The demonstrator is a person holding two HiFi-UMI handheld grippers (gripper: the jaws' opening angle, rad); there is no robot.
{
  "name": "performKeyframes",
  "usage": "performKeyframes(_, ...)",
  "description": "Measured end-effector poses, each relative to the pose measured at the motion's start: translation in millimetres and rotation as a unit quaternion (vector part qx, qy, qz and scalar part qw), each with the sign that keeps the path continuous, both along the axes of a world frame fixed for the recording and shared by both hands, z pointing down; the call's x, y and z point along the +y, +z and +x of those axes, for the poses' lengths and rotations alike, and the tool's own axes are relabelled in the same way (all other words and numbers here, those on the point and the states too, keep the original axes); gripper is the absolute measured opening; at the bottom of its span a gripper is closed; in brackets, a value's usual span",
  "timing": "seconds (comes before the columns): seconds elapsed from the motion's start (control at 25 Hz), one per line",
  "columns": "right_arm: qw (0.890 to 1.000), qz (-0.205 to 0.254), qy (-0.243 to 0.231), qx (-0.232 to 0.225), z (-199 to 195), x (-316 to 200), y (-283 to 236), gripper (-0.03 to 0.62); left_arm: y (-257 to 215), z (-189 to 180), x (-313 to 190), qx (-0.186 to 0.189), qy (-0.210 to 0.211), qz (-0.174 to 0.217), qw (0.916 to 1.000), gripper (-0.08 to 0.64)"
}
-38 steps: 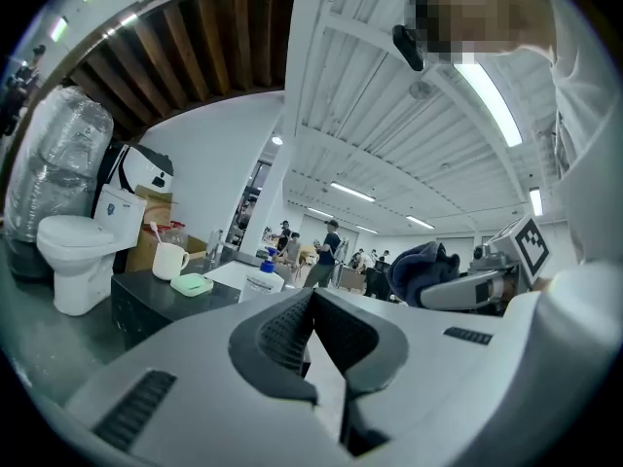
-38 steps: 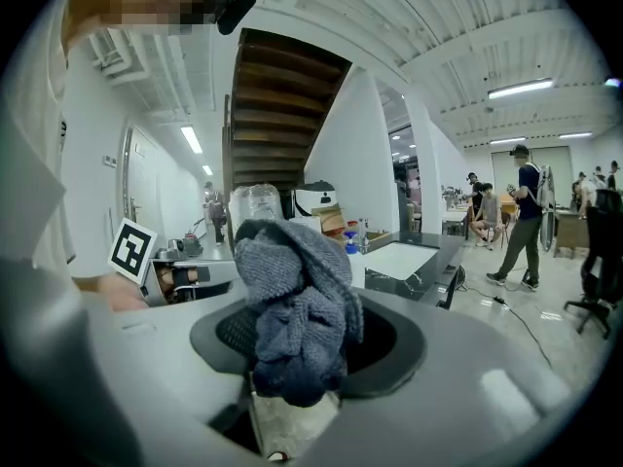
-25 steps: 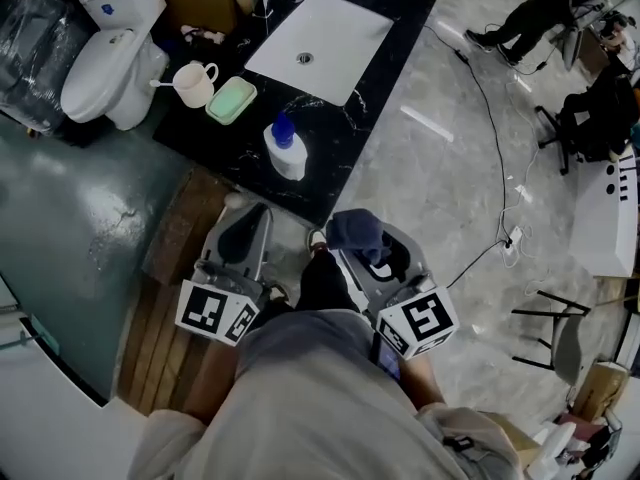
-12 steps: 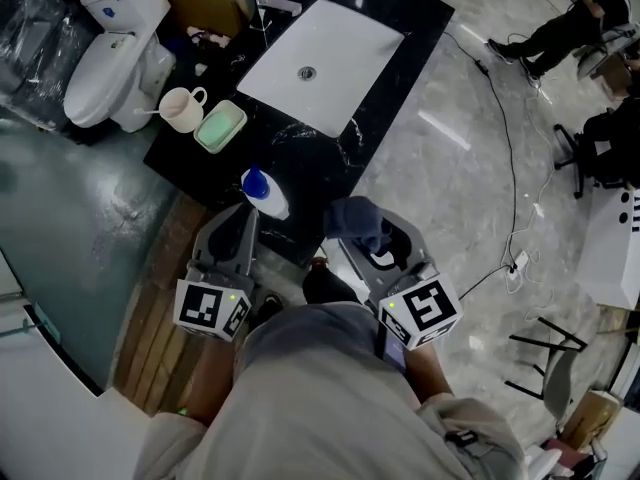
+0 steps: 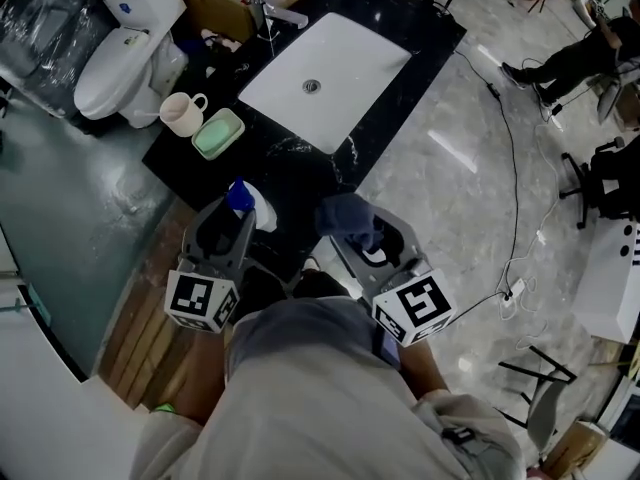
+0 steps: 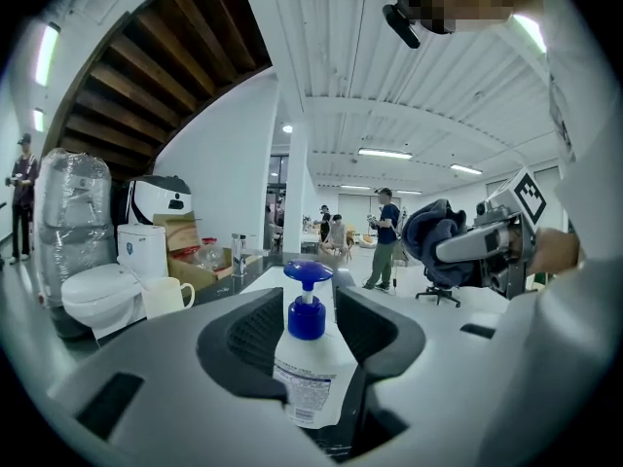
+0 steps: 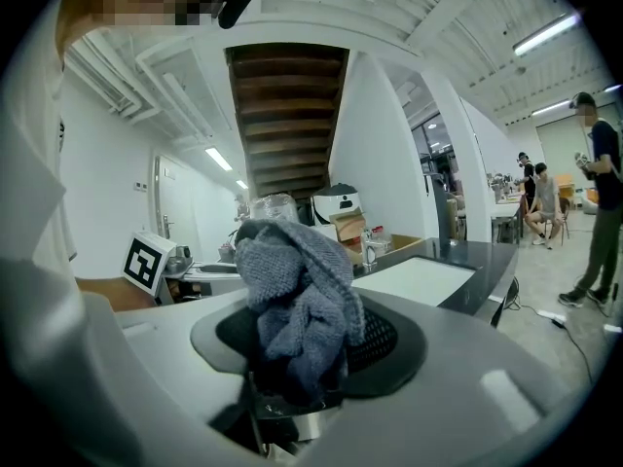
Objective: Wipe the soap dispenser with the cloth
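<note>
The white soap dispenser (image 5: 258, 208) with a blue pump stands near the front edge of the black counter (image 5: 300, 168). My left gripper (image 5: 224, 230) has it between its jaws, which are opening and stand wide. In the left gripper view the dispenser (image 6: 311, 373) is upright between the dark pads (image 6: 255, 334), and I see no squeeze on it. My right gripper (image 5: 362, 238) is shut on a bunched blue-grey cloth (image 5: 348, 218), just right of the dispenser and apart from it. In the right gripper view the cloth (image 7: 297, 295) bulges above the jaws.
On the counter lie a white sink basin (image 5: 325, 68), a faucet (image 5: 270, 10), a cream mug (image 5: 182, 114) and a green soap dish (image 5: 218, 133). A toilet (image 5: 120, 53) stands to the left. Cables (image 5: 515, 198) cross the floor at right, with people and chairs beyond.
Both grippers moved forward to the counter's front edge. The left jaws, shut before, have opened around the dispenser. The right gripper kept hold of the cloth.
</note>
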State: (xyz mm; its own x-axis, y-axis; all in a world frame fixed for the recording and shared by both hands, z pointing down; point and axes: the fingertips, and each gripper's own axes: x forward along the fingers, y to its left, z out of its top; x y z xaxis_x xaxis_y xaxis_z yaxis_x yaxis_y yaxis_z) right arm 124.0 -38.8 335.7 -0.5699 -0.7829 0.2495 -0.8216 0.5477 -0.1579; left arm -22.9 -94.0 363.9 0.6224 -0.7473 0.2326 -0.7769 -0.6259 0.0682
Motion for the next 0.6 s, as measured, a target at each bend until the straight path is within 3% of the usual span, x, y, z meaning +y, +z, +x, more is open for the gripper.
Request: performKeyframes(0.6, 1.0, 0.005, -0.008, 0.007, 9.6, -7.0, -0.4, 0.186, -2.7, 16.8, -22.3, -0.007, 0.008, 0.02, 0.9998, 0.158)
